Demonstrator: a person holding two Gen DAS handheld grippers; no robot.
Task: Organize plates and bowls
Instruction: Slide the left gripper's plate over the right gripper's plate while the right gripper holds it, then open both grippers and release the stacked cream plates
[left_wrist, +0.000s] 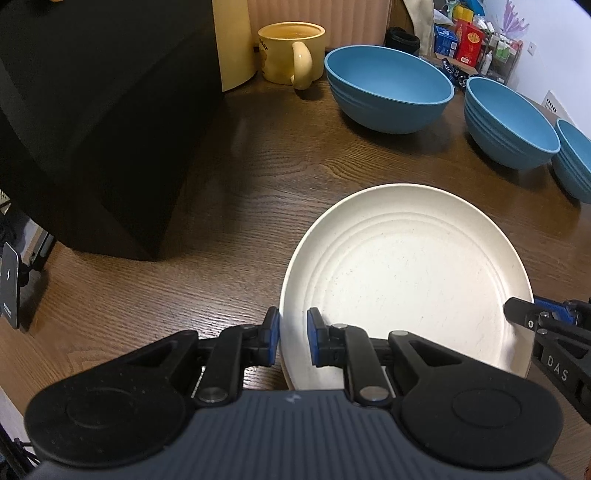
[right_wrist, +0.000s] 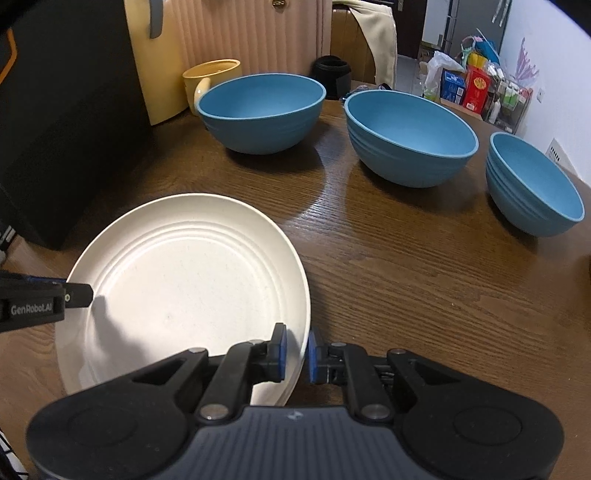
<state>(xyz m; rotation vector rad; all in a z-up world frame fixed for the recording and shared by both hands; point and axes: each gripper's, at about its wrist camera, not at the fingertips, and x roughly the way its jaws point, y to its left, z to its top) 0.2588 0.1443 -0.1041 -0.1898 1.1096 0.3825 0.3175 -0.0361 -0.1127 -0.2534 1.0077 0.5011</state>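
Observation:
A cream plate (left_wrist: 406, 273) lies on the wooden table (left_wrist: 229, 192), also in the right wrist view (right_wrist: 184, 273). It seems to rest on another plate, an edge showing beneath. My left gripper (left_wrist: 293, 338) straddles its left rim, one pad on each side with small gaps. My right gripper (right_wrist: 297, 354) straddles its right rim the same way. Three blue bowls stand apart behind: one at the left (right_wrist: 260, 110), one in the middle (right_wrist: 410, 136), a smaller one at the right (right_wrist: 532, 184).
A yellow mug (left_wrist: 291, 51) stands at the back left beside a large black box (left_wrist: 92, 110). Cluttered boxes and bottles (right_wrist: 476, 88) sit past the table's far right edge. A wall runs along the right.

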